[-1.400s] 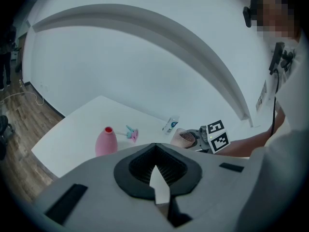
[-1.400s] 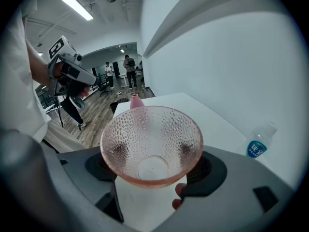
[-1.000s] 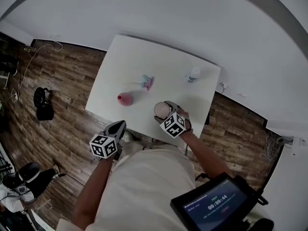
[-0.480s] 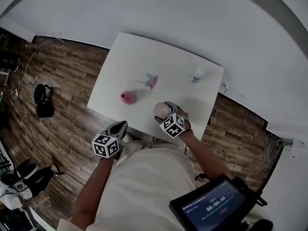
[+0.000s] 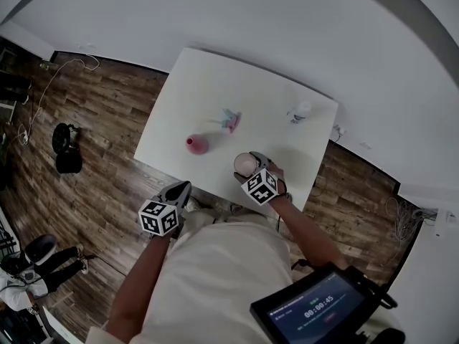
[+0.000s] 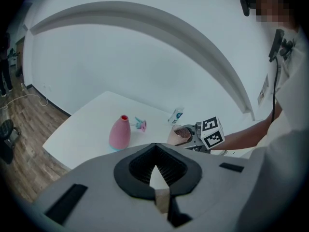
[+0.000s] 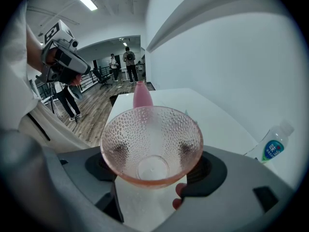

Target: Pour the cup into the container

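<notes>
Head view: right tongs (image 5: 252,168) clamp the cup (image 5: 244,165) at the table's (image 5: 215,84) near edge; the container (image 5: 196,144) stands apart, to its left.
Left gripper view: left tongs (image 6: 155,168) drawn together, empty, short of the table.
Right gripper view: the container's neck shows ahead, beyond the cup's rim.

One table (image 5: 208,77), one cup (image 7: 150,144), one pink vase (image 5: 196,145), one bottle (image 5: 300,111), one small object (image 5: 229,120)

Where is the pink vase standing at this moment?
In the head view, the pink vase stands on the white table, toward the edge nearest the person, left of the textured cup held in the right claw.
</notes>
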The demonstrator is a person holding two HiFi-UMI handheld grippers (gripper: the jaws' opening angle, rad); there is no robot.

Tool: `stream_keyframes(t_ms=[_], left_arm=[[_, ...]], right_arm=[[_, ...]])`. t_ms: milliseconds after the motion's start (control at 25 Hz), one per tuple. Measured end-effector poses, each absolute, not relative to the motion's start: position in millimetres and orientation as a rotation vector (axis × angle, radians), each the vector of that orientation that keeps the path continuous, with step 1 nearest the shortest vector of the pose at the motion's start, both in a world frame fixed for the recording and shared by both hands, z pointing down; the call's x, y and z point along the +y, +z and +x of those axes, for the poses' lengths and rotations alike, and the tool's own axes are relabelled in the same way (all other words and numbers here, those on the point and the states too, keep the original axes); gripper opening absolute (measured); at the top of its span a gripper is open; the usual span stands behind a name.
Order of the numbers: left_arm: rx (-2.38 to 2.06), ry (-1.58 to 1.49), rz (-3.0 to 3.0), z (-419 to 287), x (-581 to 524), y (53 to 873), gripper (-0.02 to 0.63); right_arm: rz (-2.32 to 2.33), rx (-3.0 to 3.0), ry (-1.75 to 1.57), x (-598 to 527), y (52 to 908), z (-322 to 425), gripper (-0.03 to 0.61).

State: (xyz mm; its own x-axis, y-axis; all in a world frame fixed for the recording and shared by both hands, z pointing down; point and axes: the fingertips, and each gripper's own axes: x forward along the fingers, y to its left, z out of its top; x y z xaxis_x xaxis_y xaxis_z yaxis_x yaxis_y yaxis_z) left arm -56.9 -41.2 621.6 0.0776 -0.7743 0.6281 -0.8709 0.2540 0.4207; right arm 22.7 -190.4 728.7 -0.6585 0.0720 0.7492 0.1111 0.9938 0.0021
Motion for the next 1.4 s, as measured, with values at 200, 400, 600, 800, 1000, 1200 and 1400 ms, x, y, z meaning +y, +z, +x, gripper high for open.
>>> stream_keyframes(t_ms=[200,400,600,800,1000,1200,1400], left_arm=[[-1.701,0.144,1.520,-56.3,-38.2,624.7,0.009],[-1.694,0.135,1.504,-52.5,-33.9,631.8,0.009],[-1.693,0.132,1.492,-48.5,-34.2,637.7,0.009],[-1.698,0.126,1.480,-48.3,-33.4,640.1,0.009],[-1.700,0.119,1.464,-48.7,-30.9,643.0,0.009],[-1.712,0.123,1.449,-51.3,-28.9,643.5,0.009],[-1.724,0.117,1.434,-56.1,-25.6,645.4,0.009]], right_arm=[[-0.132,-2.282,-0.062,-188.8,733.4,24.8,0.377],[-0.140,-2.280,-0.065,-186.4,738.8,25.3,0.377],[-0.155,-2.273,-0.080,-187.9,749.4,25.6,0.377],[-0.162,-2.267,-0.079,-189.0,755.4,24.1,0.376],[-0.177,-2.258,-0.081,-187.4,761.9,22.6,0.377],[-0.183,-2.254,-0.064,-186.2,765.1,19.0,0.377],[-0.204,-2.260,-0.064,-180.8,767.6,9.8,0.377]])
